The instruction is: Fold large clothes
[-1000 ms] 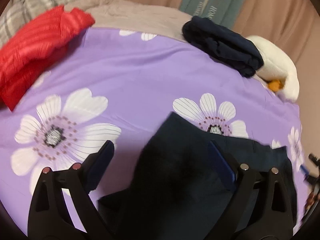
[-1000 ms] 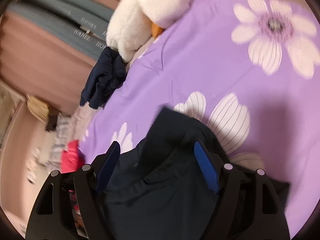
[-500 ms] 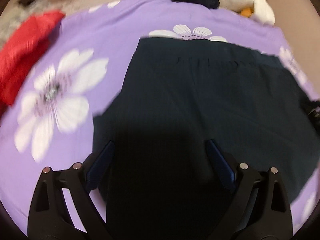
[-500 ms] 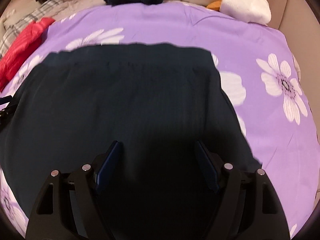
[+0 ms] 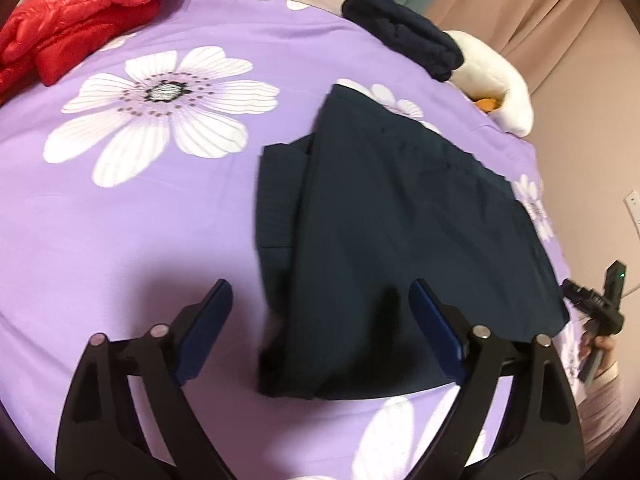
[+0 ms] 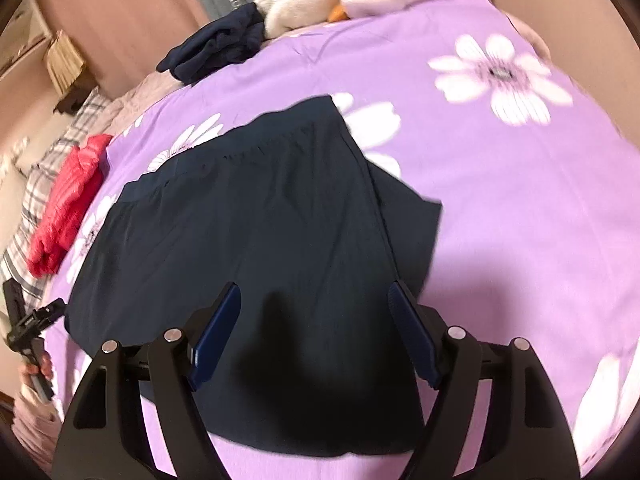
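A dark navy garment [image 5: 400, 216] lies folded flat on the purple flowered bedspread [image 5: 140, 220]; it also shows in the right wrist view [image 6: 256, 232]. A lower layer sticks out along one side edge. My left gripper [image 5: 320, 312] is open and empty, above the garment's near left edge. My right gripper [image 6: 314, 316] is open and empty, above the garment's near edge. Neither touches the cloth.
A red puffy jacket [image 5: 80, 12] lies at the far left of the bed. A folded dark garment [image 5: 404, 44] and a white plush toy [image 5: 496, 84] lie at the far edge. Curtains hang behind. The other gripper and hand [image 5: 600, 316] show at right.
Both grippers have pulled back and up from the garment. The garment now lies settled flat on the bed, with more bedspread in view around it.
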Available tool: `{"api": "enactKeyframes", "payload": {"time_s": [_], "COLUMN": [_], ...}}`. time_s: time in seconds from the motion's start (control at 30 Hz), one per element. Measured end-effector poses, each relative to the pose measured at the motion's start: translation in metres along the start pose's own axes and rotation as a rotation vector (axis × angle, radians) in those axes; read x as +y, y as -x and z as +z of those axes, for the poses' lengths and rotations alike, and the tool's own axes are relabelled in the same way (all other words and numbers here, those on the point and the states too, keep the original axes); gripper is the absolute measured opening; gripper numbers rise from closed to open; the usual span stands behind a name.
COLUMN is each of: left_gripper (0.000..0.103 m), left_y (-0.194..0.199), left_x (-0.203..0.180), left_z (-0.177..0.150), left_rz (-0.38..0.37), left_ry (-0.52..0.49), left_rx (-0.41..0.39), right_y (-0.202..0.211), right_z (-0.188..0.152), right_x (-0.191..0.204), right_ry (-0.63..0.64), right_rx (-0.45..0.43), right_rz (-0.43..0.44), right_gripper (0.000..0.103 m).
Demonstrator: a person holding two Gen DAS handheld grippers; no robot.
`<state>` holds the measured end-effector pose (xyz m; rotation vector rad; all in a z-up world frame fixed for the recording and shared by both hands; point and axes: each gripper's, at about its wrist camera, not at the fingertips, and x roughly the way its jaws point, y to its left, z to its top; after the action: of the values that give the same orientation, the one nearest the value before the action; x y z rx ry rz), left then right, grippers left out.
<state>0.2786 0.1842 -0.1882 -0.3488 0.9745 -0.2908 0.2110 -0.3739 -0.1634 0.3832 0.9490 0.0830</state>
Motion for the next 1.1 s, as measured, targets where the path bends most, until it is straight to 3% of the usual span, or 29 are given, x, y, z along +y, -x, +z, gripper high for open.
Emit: {"api": "enactKeyframes", "payload": {"time_s": [0.03, 0.1, 0.17, 0.23, 0.33, 0.47, 0.63, 0.73, 0.8, 0.87, 0.97, 1.07, 1.1], "left_gripper": [0.076, 0.043, 0.04, 0.032, 0.022, 0.017, 0.017, 0.023, 0.043, 0.056, 0.062, 0.067, 0.068], "left_y": [-0.004, -0.012, -0.018, -0.018, -0.015, -0.009, -0.007, 0.0, 0.013, 0.023, 0.022, 0.009, 0.002], "left_x": [-0.002, -0.004, -0.006, -0.008, -0.006, -0.006, -0.006, -0.007, -0.015, -0.027, -0.048, -0.069, -0.076], "left_z": [0.001, 0.001, -0.001, -0.003, -0.007, -0.013, -0.023, -0.018, -0.013, -0.011, -0.002, 0.005, 0.007], "left_rz": [-0.009, -0.027, 0.0, -0.006, -0.008, -0.003, 0.02, 0.051, 0.07, 0.083, 0.075, 0.098, 0.11], "left_ry": [0.004, 0.013, 0.01, 0.008, 0.0, -0.033, -0.072, -0.047, -0.067, -0.103, -0.139, -0.188, -0.21], "left_rx": [0.005, 0.035, 0.055, 0.057, 0.065, 0.092, 0.113, 0.095, 0.049, 0.003, -0.023, -0.026, -0.022], "right_y": [0.0, -0.002, -0.005, -0.008, -0.007, -0.002, -0.001, 0.003, 0.018, 0.03, 0.036, 0.023, 0.015], "right_z": [-0.003, -0.005, -0.008, -0.011, -0.016, -0.022, -0.029, -0.024, -0.02, -0.016, -0.01, 0.003, 0.011], "right_x": [0.0, 0.005, 0.005, 0.005, 0.009, 0.013, 0.008, 0.005, 0.008, 0.015, 0.028, 0.037, 0.04], "right_ry": [-0.002, 0.005, 0.015, 0.026, 0.068, 0.097, 0.097, 0.062, 0.052, 0.07, 0.109, 0.12, 0.121], "right_rx": [0.004, 0.011, 0.024, 0.043, 0.048, 0.073, 0.093, 0.079, 0.028, -0.018, -0.065, -0.065, -0.062], "right_rz": [0.004, -0.002, -0.014, -0.027, -0.043, -0.057, -0.05, -0.038, -0.046, -0.038, -0.034, -0.061, -0.072], "right_gripper": [0.077, 0.076, 0.064, 0.035, 0.015, 0.01, 0.01, 0.011, 0.017, 0.027, 0.035, 0.038, 0.043]}}
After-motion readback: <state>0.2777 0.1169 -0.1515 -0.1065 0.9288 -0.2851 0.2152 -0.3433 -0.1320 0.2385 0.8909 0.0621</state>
